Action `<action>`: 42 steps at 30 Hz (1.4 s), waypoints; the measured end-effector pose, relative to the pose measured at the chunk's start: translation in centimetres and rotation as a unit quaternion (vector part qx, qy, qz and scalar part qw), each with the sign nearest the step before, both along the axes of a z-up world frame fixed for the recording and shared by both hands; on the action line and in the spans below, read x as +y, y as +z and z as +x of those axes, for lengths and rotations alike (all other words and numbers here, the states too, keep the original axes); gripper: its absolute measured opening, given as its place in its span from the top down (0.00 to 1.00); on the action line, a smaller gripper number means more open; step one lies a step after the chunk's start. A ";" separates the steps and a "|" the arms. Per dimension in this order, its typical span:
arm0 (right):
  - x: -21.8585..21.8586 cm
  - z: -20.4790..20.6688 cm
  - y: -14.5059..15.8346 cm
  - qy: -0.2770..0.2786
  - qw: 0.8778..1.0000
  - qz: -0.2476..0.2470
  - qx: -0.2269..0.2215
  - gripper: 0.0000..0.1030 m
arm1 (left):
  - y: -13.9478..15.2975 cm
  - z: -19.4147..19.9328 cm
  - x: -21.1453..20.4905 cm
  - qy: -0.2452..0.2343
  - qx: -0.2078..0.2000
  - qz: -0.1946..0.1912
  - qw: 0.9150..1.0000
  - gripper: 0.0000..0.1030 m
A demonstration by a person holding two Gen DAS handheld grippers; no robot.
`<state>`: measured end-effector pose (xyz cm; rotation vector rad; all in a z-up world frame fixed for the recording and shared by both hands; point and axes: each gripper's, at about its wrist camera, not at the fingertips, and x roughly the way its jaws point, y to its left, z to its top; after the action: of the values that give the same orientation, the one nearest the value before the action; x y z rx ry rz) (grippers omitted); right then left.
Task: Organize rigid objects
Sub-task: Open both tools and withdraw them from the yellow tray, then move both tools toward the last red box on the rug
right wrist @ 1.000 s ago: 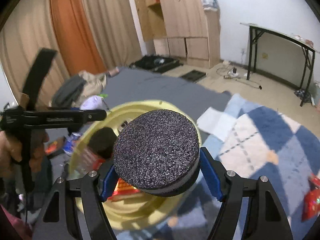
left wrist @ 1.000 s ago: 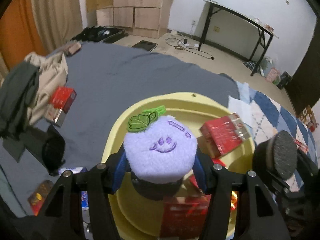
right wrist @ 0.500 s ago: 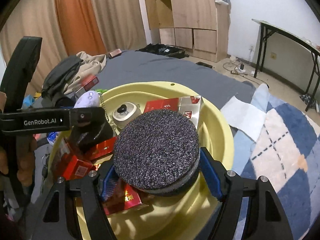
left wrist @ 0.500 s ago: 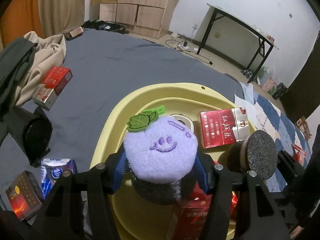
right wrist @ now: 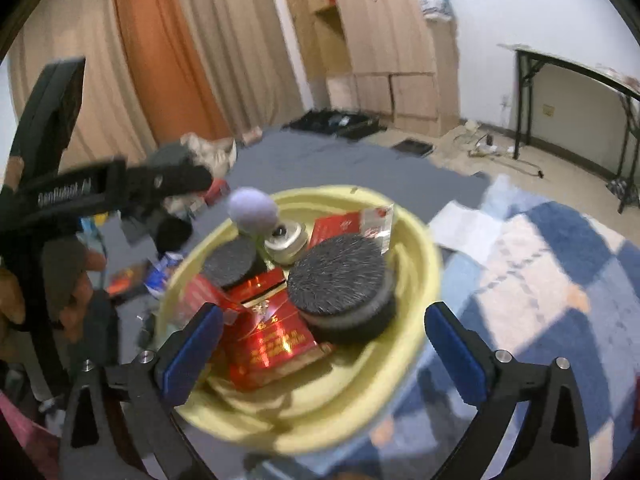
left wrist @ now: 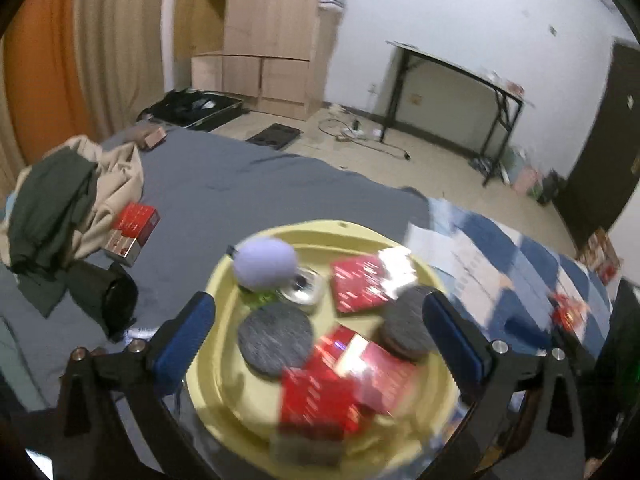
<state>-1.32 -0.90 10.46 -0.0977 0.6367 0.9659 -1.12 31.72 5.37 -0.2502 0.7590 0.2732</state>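
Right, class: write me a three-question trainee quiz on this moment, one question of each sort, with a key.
1. True or false: both grippers grip a dark round pad.
2. Where does the lilac plush lie?
A. on the grey bedspread
B. in the yellow basin
C. on the black desk
3. Fill in: outside the basin, beside the heap of clothes, lies a red ____.

Key: 1 false, the left gripper and the right gripper stand open and empty; 2 B; 3 box.
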 end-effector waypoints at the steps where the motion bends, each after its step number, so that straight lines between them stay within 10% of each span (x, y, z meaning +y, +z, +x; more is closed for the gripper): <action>1: -1.5 -0.6 0.7 -0.008 1.000 0.006 -0.001 0.00 | 0.4 -0.2 -0.9 -0.002 0.007 0.000 1.000 0.00; 10: -16.2 -7.9 5.1 -0.077 0.996 0.002 -0.039 0.00 | 3.0 -1.2 -16.8 -0.063 0.017 -0.026 0.998 0.00; 21: -32.8 -13.3 5.2 -0.207 0.978 -0.017 -0.021 0.00 | -2.2 1.5 -31.3 -0.154 0.012 -0.016 0.988 0.00; 42: -31.5 -8.8 0.0 -0.221 0.975 -0.009 0.037 0.00 | -4.5 -0.7 -24.3 -0.044 0.043 -0.084 0.995 0.00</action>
<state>-10.16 -32.41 10.42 0.0639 0.6985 0.5347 -1.85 7.46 0.88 -0.3651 0.8782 0.1382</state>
